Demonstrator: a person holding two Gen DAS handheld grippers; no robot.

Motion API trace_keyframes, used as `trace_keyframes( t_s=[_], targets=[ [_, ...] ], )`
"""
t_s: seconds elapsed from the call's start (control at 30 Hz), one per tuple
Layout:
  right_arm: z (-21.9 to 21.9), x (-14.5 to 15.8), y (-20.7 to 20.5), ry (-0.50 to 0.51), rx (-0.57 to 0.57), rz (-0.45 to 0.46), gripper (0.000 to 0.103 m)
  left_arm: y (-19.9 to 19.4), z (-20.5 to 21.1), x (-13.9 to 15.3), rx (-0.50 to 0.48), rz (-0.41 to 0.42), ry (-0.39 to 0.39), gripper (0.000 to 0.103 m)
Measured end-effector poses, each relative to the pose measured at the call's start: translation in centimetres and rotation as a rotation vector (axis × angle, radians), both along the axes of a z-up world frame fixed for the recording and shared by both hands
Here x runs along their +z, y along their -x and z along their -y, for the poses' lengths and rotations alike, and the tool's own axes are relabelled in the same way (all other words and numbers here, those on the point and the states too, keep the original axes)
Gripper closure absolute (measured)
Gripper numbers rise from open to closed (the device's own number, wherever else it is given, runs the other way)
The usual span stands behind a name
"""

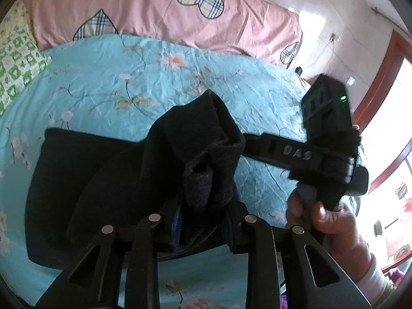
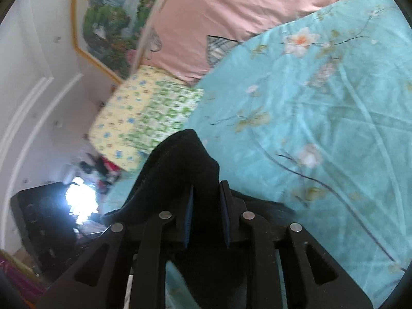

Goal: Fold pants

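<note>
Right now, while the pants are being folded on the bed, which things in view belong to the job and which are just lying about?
Part of the job:
- black pants
- left gripper, shut on the fabric
- right gripper, shut on the fabric

Just lying about:
- turquoise floral bedsheet
- pink quilt with plaid hearts
- green-and-yellow patterned pillow
- framed landscape painting

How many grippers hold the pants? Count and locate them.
2. Left gripper clamps the black pants at a bunched fold; right gripper clamps their edge to its right.
</note>
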State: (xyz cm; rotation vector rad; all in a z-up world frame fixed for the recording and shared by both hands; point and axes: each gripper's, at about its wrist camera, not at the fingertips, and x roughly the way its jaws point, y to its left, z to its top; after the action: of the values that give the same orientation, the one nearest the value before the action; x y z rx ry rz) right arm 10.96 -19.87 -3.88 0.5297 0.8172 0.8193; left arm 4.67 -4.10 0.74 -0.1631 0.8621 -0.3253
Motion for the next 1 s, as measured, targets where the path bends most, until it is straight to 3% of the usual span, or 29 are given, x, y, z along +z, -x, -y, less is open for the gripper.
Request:
trace_keyframes(
  t_s=[0.07, 0.1, 0.17, 0.23, 0.27, 0.53, 0.77, 1.0],
  targets=[
    [0.5, 0.3, 0.3, 0.021, -0.026, 0.007, 0.080, 0.0, 0.0, -0.2, -0.015, -0.011, 0.014, 0.068],
    [1.0, 0.5, 0.6, 0.038, -0.050, 0.012, 0.077, 0.1, 0.0, -0.2, -0.026, -0.012, 0.020, 0.057],
    [1.9, 0.9, 1.1, 0.069, -0.099, 0.023, 0.062, 0.4, 0.0, -0.2, -0.038, -0.019, 0.033, 0.048],
    [3.0, 1.2, 1.8, 0.101, -0.170, 0.025, 0.034, 0.8, 0.1, -0.2, -0.042, -0.020, 0.023, 0.048],
    [3.4, 1.4, 2.1, 0.106, -0.191, 0.025, 0.031, 1.1, 0.2, -0.2, -0.049, -0.024, 0.015, 0.045],
    [5.3, 3.2, 4.5, 0.102, -0.268, 0.046, 0.023, 2.8, -2.0, 0.7, -0.042, -0.004, 0.061, 0.040],
    [3.7, 3.7, 5.6, 0.155, -0.278, 0.055, 0.021, 3.1, -6.3, 1.1, 0.063, 0.014, 0.079, 0.038],
    [1.7, 3.7, 6.3, 0.207, -0.287, 0.045, 0.021, 2.4, -10.5, 0.8, 0.171, 0.021, 0.040, 0.037]
  ],
)
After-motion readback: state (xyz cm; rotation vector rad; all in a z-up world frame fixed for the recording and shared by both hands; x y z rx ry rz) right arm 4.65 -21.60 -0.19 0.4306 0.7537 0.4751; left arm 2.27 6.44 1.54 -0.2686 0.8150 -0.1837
